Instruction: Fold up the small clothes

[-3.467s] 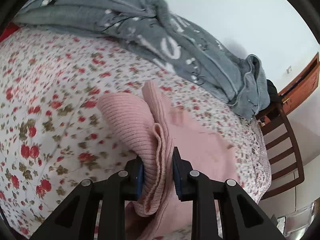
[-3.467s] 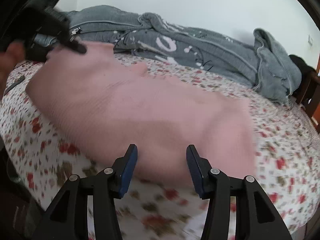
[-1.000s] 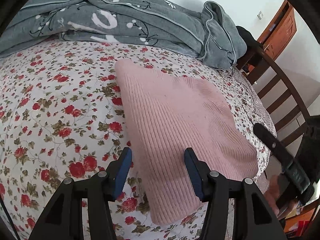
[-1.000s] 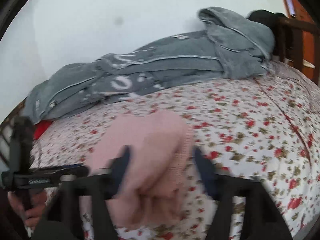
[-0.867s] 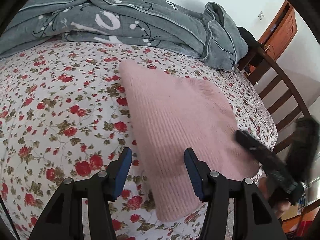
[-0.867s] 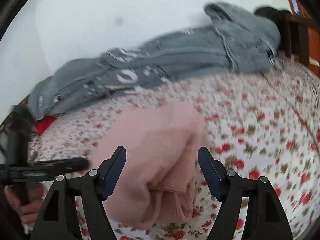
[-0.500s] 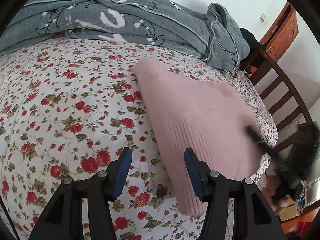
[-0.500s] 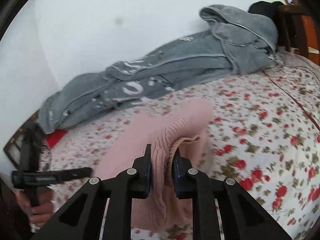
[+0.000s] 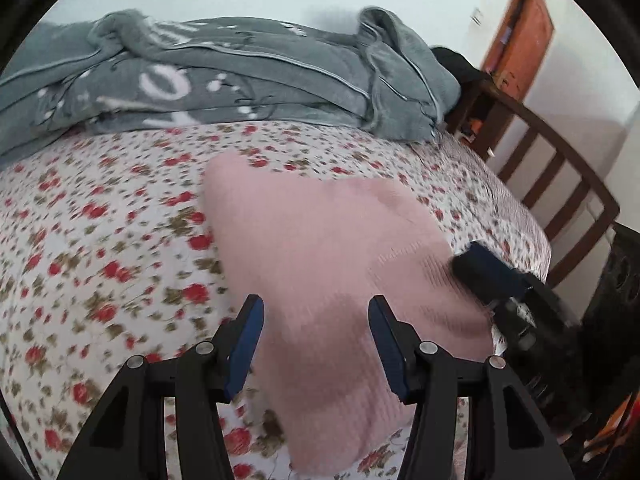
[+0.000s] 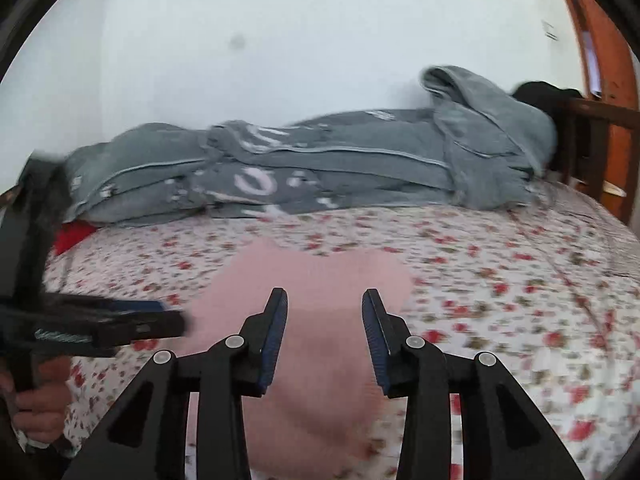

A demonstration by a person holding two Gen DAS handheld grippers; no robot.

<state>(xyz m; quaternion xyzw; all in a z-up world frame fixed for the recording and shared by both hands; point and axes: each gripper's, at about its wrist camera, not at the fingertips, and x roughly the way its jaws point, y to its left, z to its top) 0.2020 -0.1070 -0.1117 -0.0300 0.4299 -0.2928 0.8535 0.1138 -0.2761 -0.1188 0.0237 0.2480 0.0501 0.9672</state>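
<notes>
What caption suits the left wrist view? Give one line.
Open left gripper above folded pink knit garment on floral bedsheet, grey blanket behind.

The sweater (image 9: 320, 256) lies flat on the bed (image 9: 100, 240), near its front edge. Behind it, along the far side by the wall (image 10: 280, 40), lies the blanket (image 9: 240, 80). The footboard (image 9: 560, 168) stands right of the bed, the door (image 9: 520, 32) beyond it.

Your right gripper (image 9: 486, 276) is blurring at the pink sweater's (image 9: 332, 264) edge; whether it is touching the knit, you cannot tell.
</notes>
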